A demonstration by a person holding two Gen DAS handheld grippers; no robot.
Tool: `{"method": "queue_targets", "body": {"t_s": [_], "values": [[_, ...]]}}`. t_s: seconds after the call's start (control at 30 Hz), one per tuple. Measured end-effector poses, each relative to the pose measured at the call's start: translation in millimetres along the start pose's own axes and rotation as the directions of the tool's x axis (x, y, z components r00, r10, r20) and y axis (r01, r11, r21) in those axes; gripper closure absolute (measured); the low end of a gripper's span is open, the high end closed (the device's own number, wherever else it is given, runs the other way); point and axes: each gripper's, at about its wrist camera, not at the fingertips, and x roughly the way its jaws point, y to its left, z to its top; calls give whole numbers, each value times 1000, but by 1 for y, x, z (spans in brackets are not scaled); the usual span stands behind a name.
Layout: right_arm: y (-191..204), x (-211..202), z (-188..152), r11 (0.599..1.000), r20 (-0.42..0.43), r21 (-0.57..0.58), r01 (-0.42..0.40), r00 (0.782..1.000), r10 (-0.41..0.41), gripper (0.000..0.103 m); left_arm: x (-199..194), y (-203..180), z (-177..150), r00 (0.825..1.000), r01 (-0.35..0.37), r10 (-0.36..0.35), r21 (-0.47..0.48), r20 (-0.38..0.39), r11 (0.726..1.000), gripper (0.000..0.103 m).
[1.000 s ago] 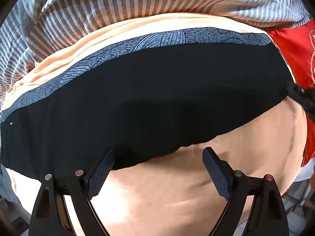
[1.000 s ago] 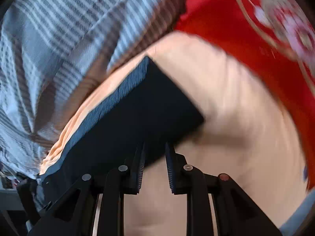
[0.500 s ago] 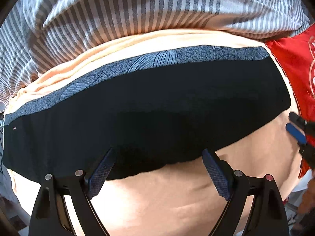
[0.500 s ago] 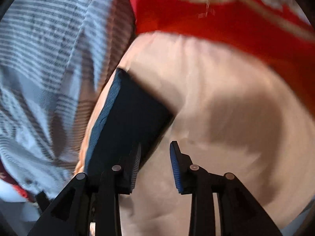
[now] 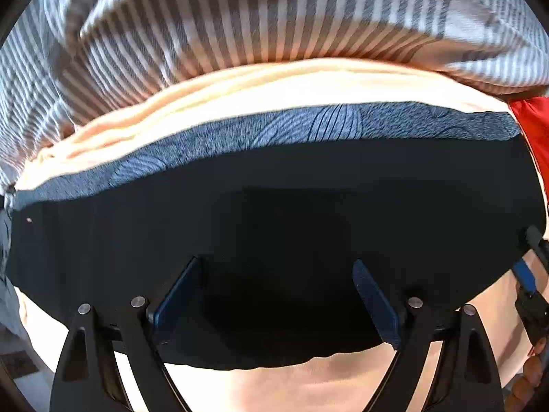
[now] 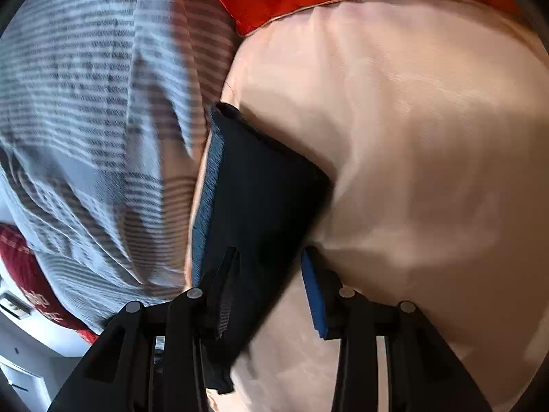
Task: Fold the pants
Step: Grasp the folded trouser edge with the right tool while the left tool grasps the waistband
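Hovering spread over the pants (image 5: 274, 213), left gripper (image 5: 274, 295) and right gripper (image 6: 271, 292).

No readable text, label, brand or number anywhere.

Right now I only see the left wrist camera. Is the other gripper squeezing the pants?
Observer: No. The right gripper is open, and the edge of the pants runs between its fingers.
Operator: Which finger is on the pants?
Observer: The one with the grey ribbed pad is over the pants. The blue-padded one is over the peach sheet.
Operator: Is there anything else I can't see?
Observer: Yes. A dark red cloth with pale lettering peeks out beyond the striped blanket, at the lower left.
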Motion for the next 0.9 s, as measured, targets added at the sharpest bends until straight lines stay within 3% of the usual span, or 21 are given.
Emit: {"method": "queue_targets", "body": {"t_s": [0.3, 0.43, 0.57, 0.63, 0.67, 0.77, 0.9], "values": [[24, 36, 18, 997, -18, -49, -64, 998, 63, 60, -8, -7, 4, 999, -28, 26, 31, 38, 999, 12], [36, 39, 20, 995, -67, -58, -82, 995, 78, 84, -25, -13, 37, 988, -36, 28, 47, 152, 998, 12], [42, 38, 18, 993, -82, -78, -92, 993, 85, 85, 1, -14, 71, 991, -22, 22, -1, 131, 1000, 12], [40, 40, 18, 993, -84, -70, -93, 993, 87, 85, 24, -14, 72, 997, -31, 31, -9, 71, 999, 7], [38, 41, 18, 994, -86, -67, -91, 993, 85, 85, 27, -9, 72, 995, -32, 34, -31, 96, 999, 1], [34, 42, 18, 994, -89, -77, -74, 994, 67, 82, 26, 4, 68, 994, 28, -23, -45, 106, 999, 0], [28, 46, 17, 996, -85, -66, -53, 995, 47, 81, 22, 12, 65, 996, 42, -41, -8, 85, 999, 0]]}}
